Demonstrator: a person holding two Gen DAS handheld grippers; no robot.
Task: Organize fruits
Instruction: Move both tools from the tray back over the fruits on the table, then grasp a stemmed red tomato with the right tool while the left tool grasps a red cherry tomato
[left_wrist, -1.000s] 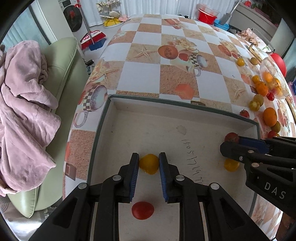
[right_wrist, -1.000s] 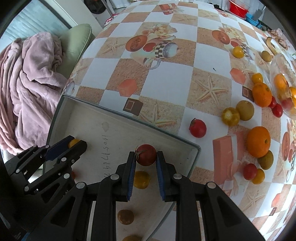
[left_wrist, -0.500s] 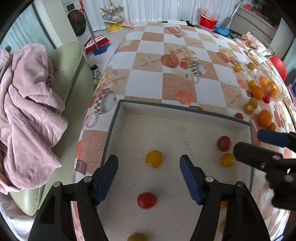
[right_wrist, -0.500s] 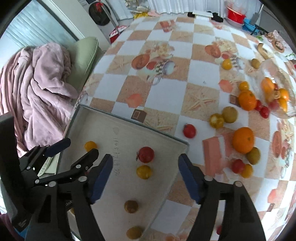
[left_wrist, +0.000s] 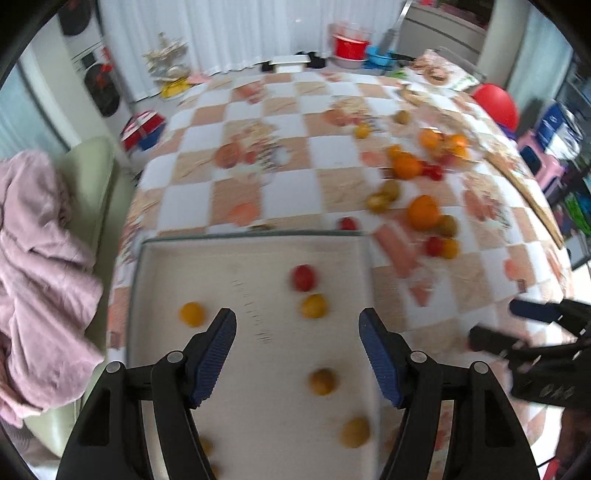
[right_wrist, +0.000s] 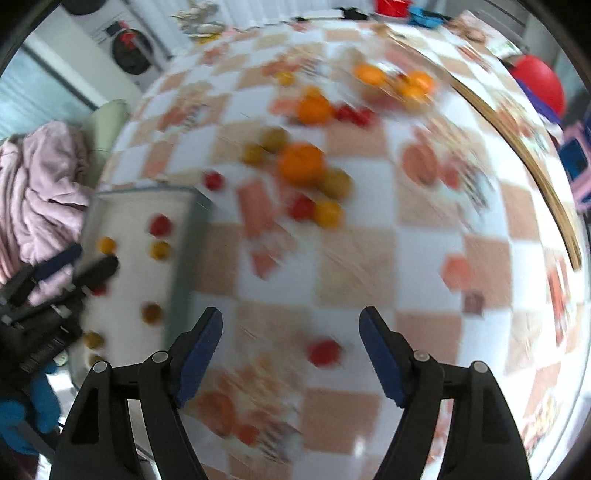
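- Left wrist view: the left tool (left_wrist: 297, 350) stands with its blue-padded jaws spread wide and nothing between them, above the shallow grey rectangular tray (left_wrist: 255, 239).
- Left wrist view: the tray holds a red cherry tomato (left_wrist: 303, 277), with a yellow cherry tomato (left_wrist: 313, 306) just beside it on the near side, and an orange-yellow cherry tomato (left_wrist: 191, 314) well apart to the left; more small yellow fruits lie nearer the camera.
- Left wrist view: the tray rests on the desk with the orange-and-white checked cloth (left_wrist: 236, 192). A large orange (left_wrist: 423, 212) and other loose fruits lie on the cloth beyond the tray's right corner. A pink blanket (left_wrist: 40, 266) lies on a pale green sofa (left_wrist: 90, 173) at left.
- Right wrist view: the picture is blurred. The right tool (right_wrist: 290, 350) is open wide and empty, over the cloth to the right of the tray (right_wrist: 184, 243).
- Right wrist view: a small red tomato (right_wrist: 324, 352) lies on the cloth between the jaws as seen, nearer the right one; contact cannot be told.
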